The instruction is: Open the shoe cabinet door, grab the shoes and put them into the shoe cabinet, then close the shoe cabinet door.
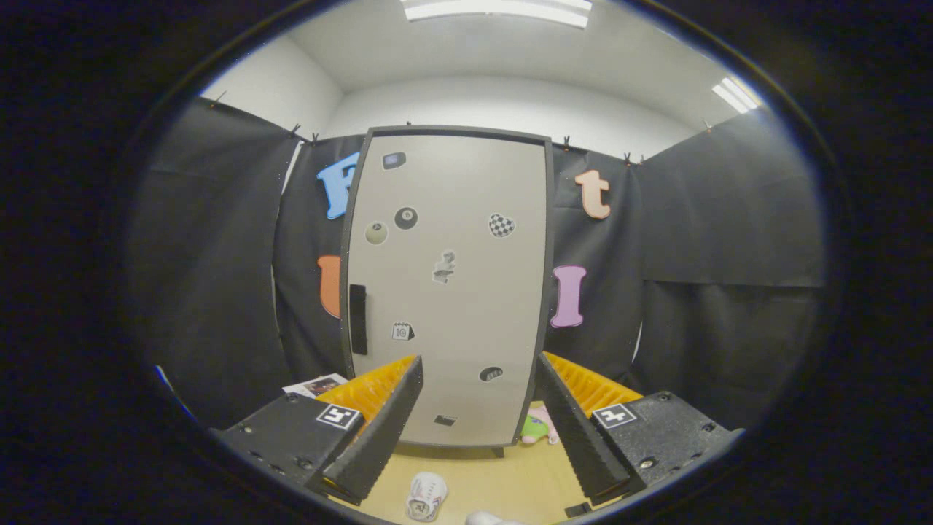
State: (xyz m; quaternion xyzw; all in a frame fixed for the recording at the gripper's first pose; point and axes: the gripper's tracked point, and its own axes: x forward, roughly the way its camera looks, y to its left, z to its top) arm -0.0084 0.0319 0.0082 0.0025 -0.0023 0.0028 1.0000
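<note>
Black cloth walls close in the booth on three sides, with a white ceiling and two strip lights showing above them at the top of the frame. Centre frame I see the shoe cabinet, a tall pale grey box with a dark frame, standing upright on the light wooden floor against the back cloth. Its door is shut and flush. A black vertical handle sits on the door's left edge, a little below mid-height. Several small stickers are scattered over the door face.

My gripper comes up from the bottom of the frame with its two fingers spread wide apart and nothing between them but open air. The left finger and right finger both have black ribbed pads and orange backs, and each carries a small square marker near its base. The cabinet's lower part sits beyond the fingertips, well apart from them.

At the bottom centre, low between the fingers, one white shoe lies on the floor, sole side partly toward me. Just to its right, at the very bottom edge, I catch a white rounded bit of a second shoe; too little shows to tell how it lies.

A pink and green soft toy rests by the cabinet's lower right corner, partly hidden by the right finger. Some printed paper lies at lower left, behind the left finger.
</note>
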